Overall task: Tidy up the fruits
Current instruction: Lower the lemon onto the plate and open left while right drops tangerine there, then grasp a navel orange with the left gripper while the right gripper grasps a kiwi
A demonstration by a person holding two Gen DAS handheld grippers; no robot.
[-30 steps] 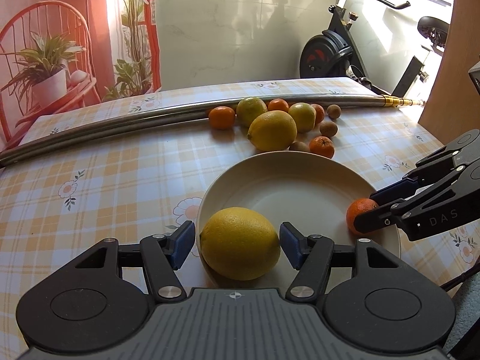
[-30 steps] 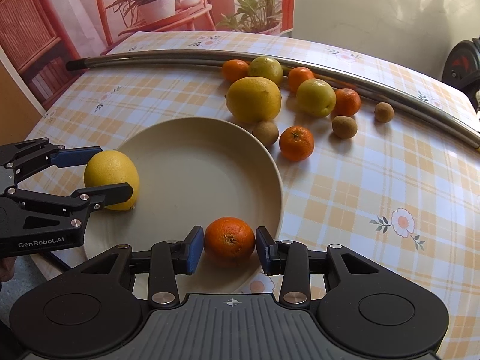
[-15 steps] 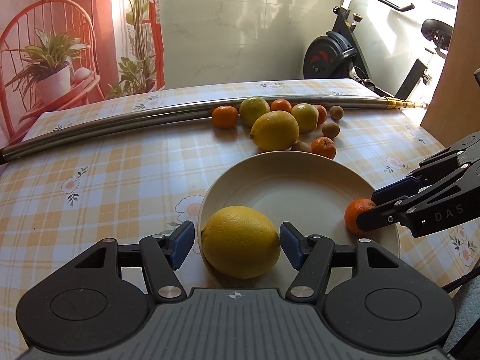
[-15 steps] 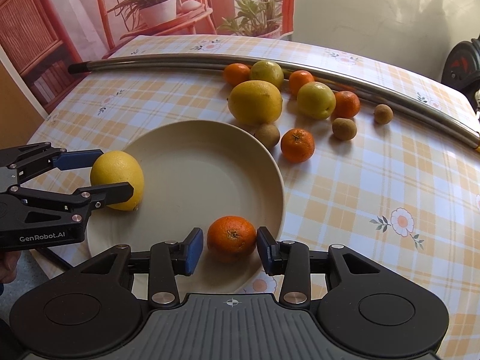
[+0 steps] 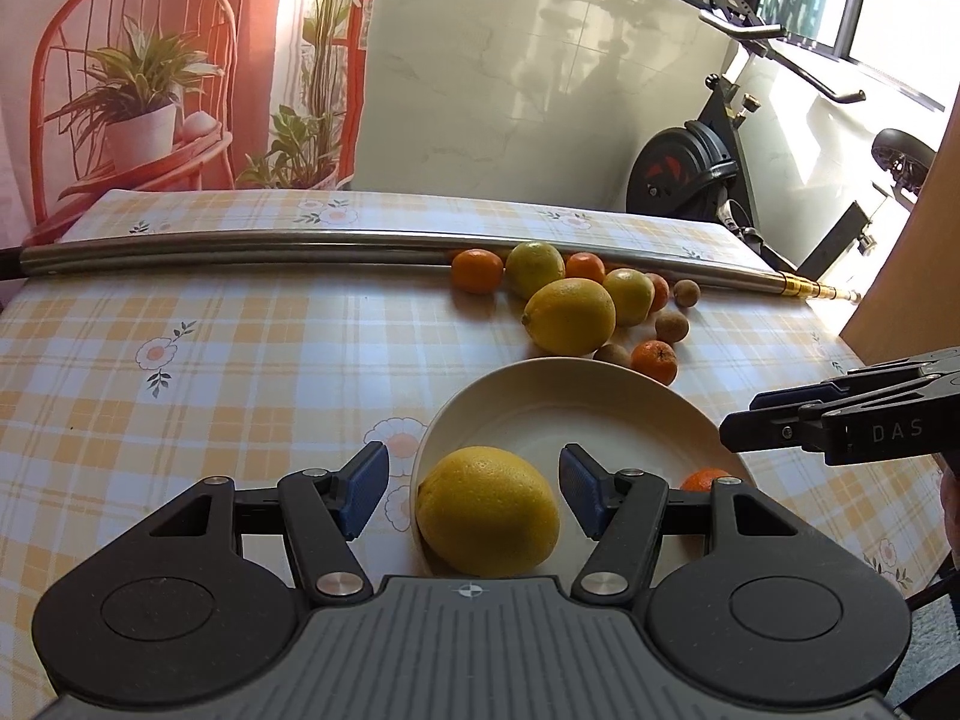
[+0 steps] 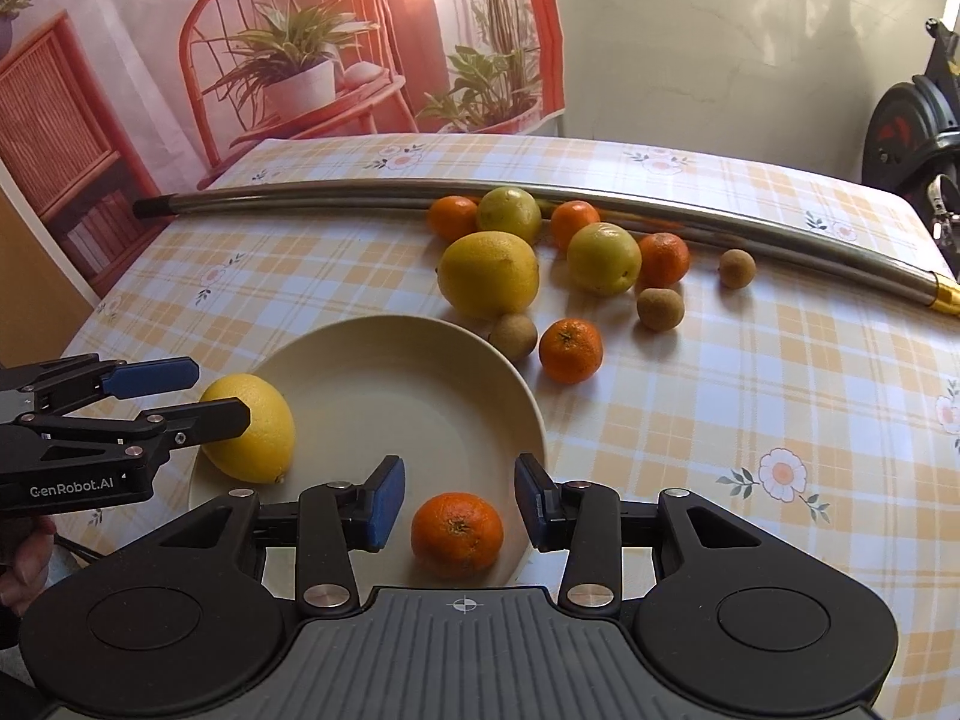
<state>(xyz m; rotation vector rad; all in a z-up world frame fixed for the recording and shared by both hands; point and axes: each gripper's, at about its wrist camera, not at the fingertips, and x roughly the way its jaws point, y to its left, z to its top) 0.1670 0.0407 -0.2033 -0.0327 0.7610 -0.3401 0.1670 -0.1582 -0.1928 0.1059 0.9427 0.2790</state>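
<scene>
Your left gripper (image 5: 474, 495) jaws stand apart around the big yellow lemon (image 5: 487, 510) at the cream round plate's (image 6: 420, 372) near-left rim. Your right gripper (image 6: 459, 501) jaws stand apart around the small orange mandarin (image 6: 457, 534) at its near-right rim.

Left gripper (image 5: 474, 492) angled down, jaws parted, blue pads (image 5: 361, 487) clear on both sides. Right gripper (image 6: 459, 501) angled down, jaws apart, nothing pressed. Fingers of a hand (image 6: 24, 564) behind left gripper.
</scene>
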